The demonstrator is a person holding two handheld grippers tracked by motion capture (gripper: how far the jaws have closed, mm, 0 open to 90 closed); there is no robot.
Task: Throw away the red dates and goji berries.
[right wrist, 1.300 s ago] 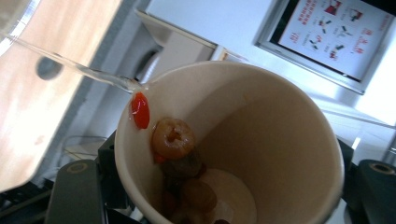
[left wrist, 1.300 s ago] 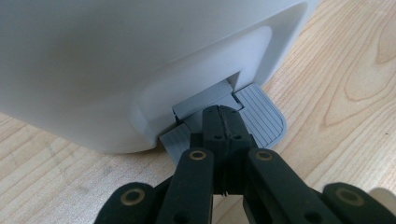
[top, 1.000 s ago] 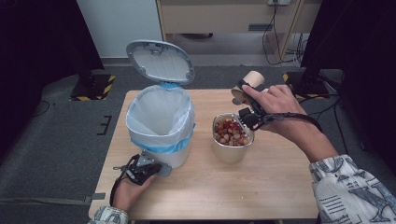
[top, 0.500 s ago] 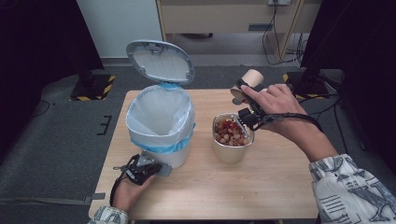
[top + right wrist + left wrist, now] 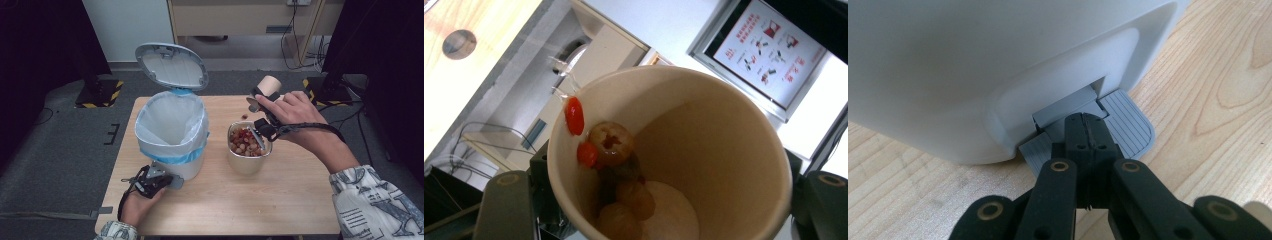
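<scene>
A white pedal bin (image 5: 172, 131) with a blue-edged liner stands at the table's left, its lid (image 5: 171, 65) up. My left gripper (image 5: 169, 181) is shut and empty; its tips (image 5: 1088, 124) rest on the grey pedal (image 5: 1130, 127) at the bin's foot (image 5: 973, 75). My right gripper (image 5: 265, 107) is shut on a paper cup (image 5: 270, 85), tipped over a steel bowl (image 5: 248, 161) of red and tan fruit pieces. In the right gripper view the cup (image 5: 704, 150) sits between my jaws (image 5: 664, 200), with several pieces (image 5: 611, 142) near its lower rim.
The wooden table (image 5: 280, 210) has bare room in front of the bowl and along its right side. A cabinet (image 5: 240, 20) and cables lie beyond the far edge. A person's right forearm (image 5: 320, 140) reaches in over the table's right half.
</scene>
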